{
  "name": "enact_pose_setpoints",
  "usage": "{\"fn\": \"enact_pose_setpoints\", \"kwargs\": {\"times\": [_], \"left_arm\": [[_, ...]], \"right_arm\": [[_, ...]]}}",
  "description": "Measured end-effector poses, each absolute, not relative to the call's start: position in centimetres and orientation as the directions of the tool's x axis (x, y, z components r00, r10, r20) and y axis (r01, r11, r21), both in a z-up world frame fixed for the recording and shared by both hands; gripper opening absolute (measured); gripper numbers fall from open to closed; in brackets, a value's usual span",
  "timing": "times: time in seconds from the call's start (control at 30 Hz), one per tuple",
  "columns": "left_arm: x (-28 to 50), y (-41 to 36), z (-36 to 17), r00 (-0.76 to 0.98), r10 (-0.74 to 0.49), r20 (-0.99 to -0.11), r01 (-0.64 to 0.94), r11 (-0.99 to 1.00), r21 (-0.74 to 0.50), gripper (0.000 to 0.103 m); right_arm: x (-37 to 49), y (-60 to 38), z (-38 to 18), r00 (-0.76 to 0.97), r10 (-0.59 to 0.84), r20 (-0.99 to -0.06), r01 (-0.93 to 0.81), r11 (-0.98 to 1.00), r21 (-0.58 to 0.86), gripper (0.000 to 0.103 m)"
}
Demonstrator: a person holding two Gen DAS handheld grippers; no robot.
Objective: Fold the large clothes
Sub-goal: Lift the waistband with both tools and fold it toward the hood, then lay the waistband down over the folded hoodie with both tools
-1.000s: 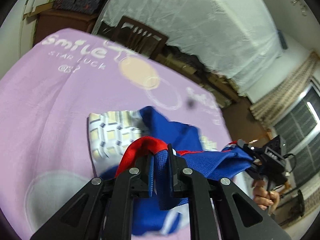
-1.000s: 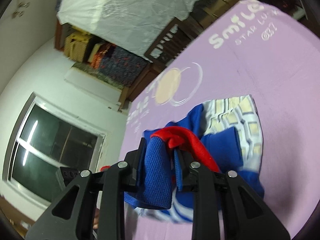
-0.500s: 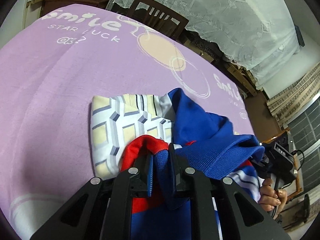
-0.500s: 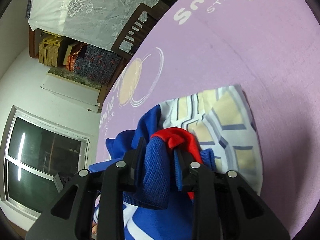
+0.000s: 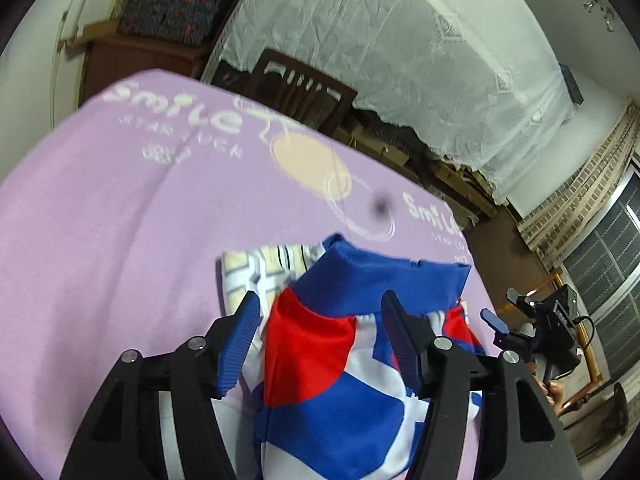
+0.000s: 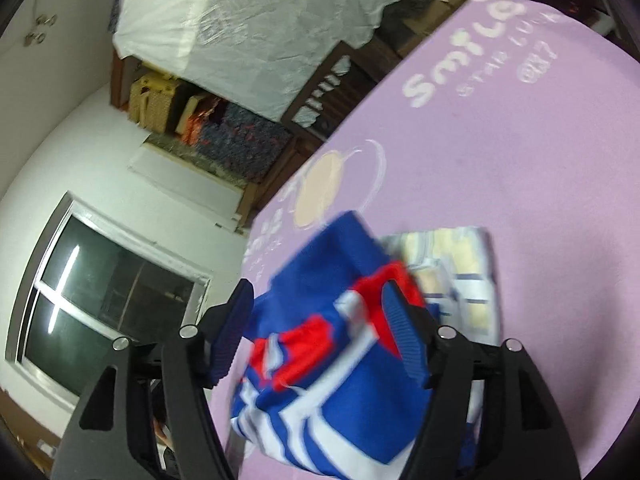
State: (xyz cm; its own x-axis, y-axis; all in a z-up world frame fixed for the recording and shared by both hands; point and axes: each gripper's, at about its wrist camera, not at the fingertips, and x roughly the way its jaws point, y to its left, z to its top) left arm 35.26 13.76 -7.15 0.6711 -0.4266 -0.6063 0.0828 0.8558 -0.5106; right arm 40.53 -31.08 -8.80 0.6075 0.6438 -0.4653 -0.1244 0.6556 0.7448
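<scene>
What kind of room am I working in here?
Probably a home bedroom or storage room: a bed-like surface under a purple "Smile" blanket, a white-draped frame, a wooden chair, and stacked bedding on a cabinet.

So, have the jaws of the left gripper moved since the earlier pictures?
Yes. The left gripper was shut on the blue and red garment; now its jaws stand wide apart, one on each side of the garment lying on the purple sheet.
</scene>
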Motion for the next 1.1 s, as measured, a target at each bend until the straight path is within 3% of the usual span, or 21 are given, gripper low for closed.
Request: {"fn": "enact_pose_setpoints", "kwargs": {"times": [0.17, 0.33, 0.4, 0.43, 0.5, 0.53, 0.57, 0.6, 0.63, 0.67, 0.9, 1.1], "left_arm": [[37.3, 11.8, -7.8, 0.668, -0.394, -0.631, 0.115, 0.892, -0.436, 0.063], [39.3, 8.8, -8.6, 0.651, -0.349, -0.674, 0.168, 0.932, -0.321, 0.069], [39.8, 8.5, -9.6, 0.64, -0.346, -0.686, 0.149, 0.932, -0.331, 0.069], [40.0, 8.7, -10.1, 0.636, -0.344, -0.69, 0.135, 0.931, -0.34, 0.068], [40.3, 9.0, -11.0, 0.627, -0.342, -0.7, 0.111, 0.929, -0.354, 0.053], [40.3, 9.1, -11.1, 0.627, -0.343, -0.7, 0.11, 0.928, -0.356, 0.038], [40.3, 9.2, -11.0, 0.629, -0.344, -0.698, 0.11, 0.927, -0.358, 0.025], [40.3, 9.2, -11.0, 0.629, -0.348, -0.695, 0.11, 0.925, -0.364, 0.021], [40.2, 9.3, -11.0, 0.63, -0.35, -0.694, 0.104, 0.923, -0.371, 0.015], [40.0, 9.5, -11.0, 0.63, -0.35, -0.694, 0.094, 0.92, -0.379, 0.013], [39.0, 9.4, -5.9, 0.681, -0.291, -0.672, 0.072, 0.94, -0.334, 0.01], [39.5, 7.6, -3.5, 0.723, -0.179, -0.667, 0.065, 0.979, -0.193, 0.01]], "right_arm": [[42.1, -31.1, -10.7, 0.596, 0.61, -0.522, -0.082, 0.693, 0.717, 0.066], [44.2, -29.0, -10.0, 0.583, 0.585, -0.564, -0.152, 0.761, 0.631, 0.066], [45.3, -27.3, -9.8, 0.571, 0.561, -0.599, -0.192, 0.801, 0.568, 0.071], [45.8, -26.4, -10.1, 0.564, 0.542, -0.623, -0.207, 0.823, 0.529, 0.072], [46.4, -25.6, -10.8, 0.553, 0.523, -0.648, -0.21, 0.84, 0.5, 0.072], [46.5, -25.3, -11.3, 0.547, 0.51, -0.664, -0.198, 0.849, 0.489, 0.07], [46.5, -25.1, -11.9, 0.539, 0.512, -0.669, -0.196, 0.849, 0.491, 0.052], [46.2, -25.0, -12.1, 0.538, 0.508, -0.673, -0.196, 0.852, 0.486, 0.036], [45.7, -24.9, -11.8, 0.559, 0.48, -0.676, -0.185, 0.867, 0.463, 0.029], [45.3, -25.0, -11.5, 0.574, 0.463, -0.675, -0.179, 0.876, 0.448, 0.015], [41.5, -25.6, -5.7, 0.68, 0.406, -0.611, -0.171, 0.897, 0.407, 0.015], [41.2, -24.5, -3.2, 0.731, 0.334, -0.596, -0.151, 0.93, 0.336, 0.015]]}}
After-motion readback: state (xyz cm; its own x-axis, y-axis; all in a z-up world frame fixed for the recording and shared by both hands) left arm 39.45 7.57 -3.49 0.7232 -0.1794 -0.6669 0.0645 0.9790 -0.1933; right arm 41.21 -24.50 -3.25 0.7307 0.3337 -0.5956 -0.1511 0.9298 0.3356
